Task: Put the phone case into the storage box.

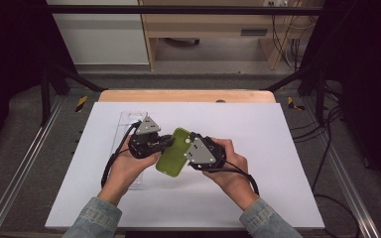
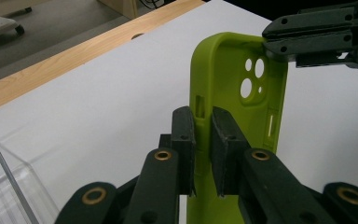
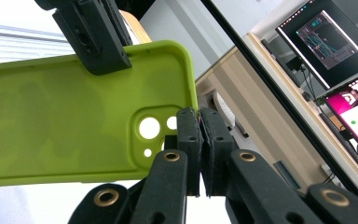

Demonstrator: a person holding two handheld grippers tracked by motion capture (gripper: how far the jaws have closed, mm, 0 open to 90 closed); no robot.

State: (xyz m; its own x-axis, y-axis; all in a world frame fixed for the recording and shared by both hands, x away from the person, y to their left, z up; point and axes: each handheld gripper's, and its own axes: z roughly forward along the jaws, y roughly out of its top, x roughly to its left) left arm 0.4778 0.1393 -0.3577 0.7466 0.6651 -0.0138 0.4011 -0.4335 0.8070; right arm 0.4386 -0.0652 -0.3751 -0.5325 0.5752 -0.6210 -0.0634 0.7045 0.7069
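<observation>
So the green phone case point(image 1: 172, 152) is held up off the white counter point(image 1: 258, 148), pinched from both sides. Left hand-held gripper point(image 2: 203, 140) is clamped on one long side wall, right hand-held gripper point(image 3: 199, 135) squeezes the edge by the camera cutouts. Clear plastic box point(image 1: 129, 121) sits just behind the left one.

A soft lime-green phone case point(image 1: 172, 152) is held above the white-topped desk point(image 1: 258, 144), tilted, between two black claws. The left claw point(image 1: 164, 143), under a grey three-cornered plate, meets the case's left edge; the right claw point(image 1: 188, 140) meets its right edge near the far end. Each claw sits in a hand, with denim sleeves point(image 1: 93, 219) at the near edge. A clear plastic box point(image 1: 127, 123) lies on the desk just left of the left claw, partly behind the left hand point(image 1: 125, 171).
</observation>
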